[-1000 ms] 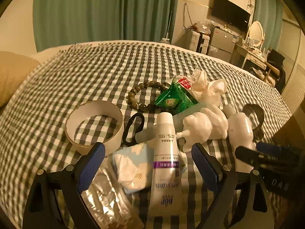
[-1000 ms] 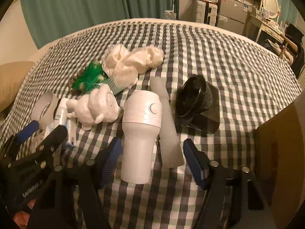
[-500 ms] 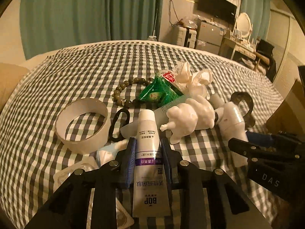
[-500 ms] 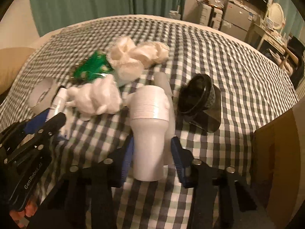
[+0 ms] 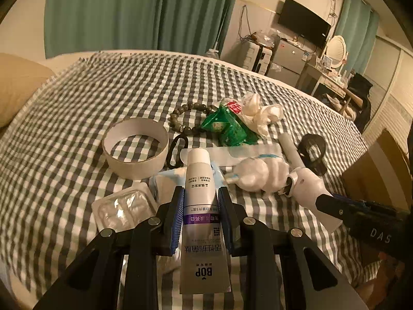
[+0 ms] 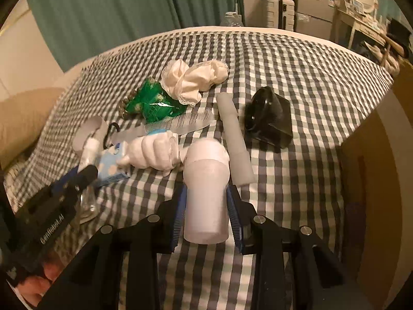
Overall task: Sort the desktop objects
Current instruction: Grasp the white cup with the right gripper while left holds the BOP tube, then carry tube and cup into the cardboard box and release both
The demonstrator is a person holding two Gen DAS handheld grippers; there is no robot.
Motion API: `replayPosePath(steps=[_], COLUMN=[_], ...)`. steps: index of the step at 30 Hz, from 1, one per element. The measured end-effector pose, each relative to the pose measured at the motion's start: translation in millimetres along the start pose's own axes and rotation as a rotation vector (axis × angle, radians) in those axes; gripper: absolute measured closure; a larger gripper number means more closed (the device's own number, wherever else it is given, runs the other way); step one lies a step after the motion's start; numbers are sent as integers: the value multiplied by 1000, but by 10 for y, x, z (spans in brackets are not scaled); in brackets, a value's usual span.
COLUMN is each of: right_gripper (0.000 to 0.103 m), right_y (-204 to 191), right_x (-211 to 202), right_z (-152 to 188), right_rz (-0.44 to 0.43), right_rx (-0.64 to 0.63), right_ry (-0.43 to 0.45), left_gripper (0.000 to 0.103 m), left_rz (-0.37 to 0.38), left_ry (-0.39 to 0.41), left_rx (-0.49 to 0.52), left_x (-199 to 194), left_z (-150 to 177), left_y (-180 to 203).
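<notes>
Left wrist view: the left gripper (image 5: 200, 208) has its blue ribbed pads pressed against both sides of a soft, flat-ended white tube (image 5: 200, 204) with a purple band and printed text, cap pointing away over the checked cloth (image 5: 129, 82). Beside it lie a shallow clear plastic blister tray (image 5: 124, 208), whose contents I cannot make out, a wide ring of tape (image 5: 135, 147), round and hollow, a string of dark beads (image 5: 184, 118), a crinkly green foil packet (image 5: 227, 126) and a bundle of cream lace fabric (image 5: 260, 113). In the right wrist view the right gripper (image 6: 206, 213) is clamped on the smooth, matte white cylinder (image 6: 206, 188) of a rounded-headed device, its base toward the camera. Near it rest a pale translucent comb (image 6: 180, 122) with fine teeth, a frosted tapered tube (image 6: 235, 139), a lumpy white figurine (image 6: 155, 153) and a glossy black cup-shaped holder (image 6: 268, 118) tipped on its side.
</notes>
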State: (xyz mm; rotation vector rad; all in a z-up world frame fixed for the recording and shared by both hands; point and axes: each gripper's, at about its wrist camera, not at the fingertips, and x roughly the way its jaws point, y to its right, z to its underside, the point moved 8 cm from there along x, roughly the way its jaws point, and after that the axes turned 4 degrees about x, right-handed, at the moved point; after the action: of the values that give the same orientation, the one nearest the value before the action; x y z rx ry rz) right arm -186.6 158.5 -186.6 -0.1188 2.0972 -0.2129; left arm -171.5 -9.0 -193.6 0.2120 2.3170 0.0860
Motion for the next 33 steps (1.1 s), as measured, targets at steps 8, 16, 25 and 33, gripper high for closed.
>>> replayPosePath(steps=[8,16,25,33], right_gripper=[72,72,72,73], right_y=[-133,-235,-301,-391], right_x=[-237,-473,-756,-1282], right_z=[179,250,218,-9], right_rz=[-19,-31,-33,-49], right_rx=[-14,-27,-47,-97], right_ry=[-1,37,85,167], left_gripper=[76,76,76,76], left_rz=[21,15,15,42], left_ry=[2,19,34,75], left_rx=[-25,-22,11,63], left_x=[-345,-661,-894,-1205], left_z=[70,112,42,-253], left_y=[23,49,220,531])
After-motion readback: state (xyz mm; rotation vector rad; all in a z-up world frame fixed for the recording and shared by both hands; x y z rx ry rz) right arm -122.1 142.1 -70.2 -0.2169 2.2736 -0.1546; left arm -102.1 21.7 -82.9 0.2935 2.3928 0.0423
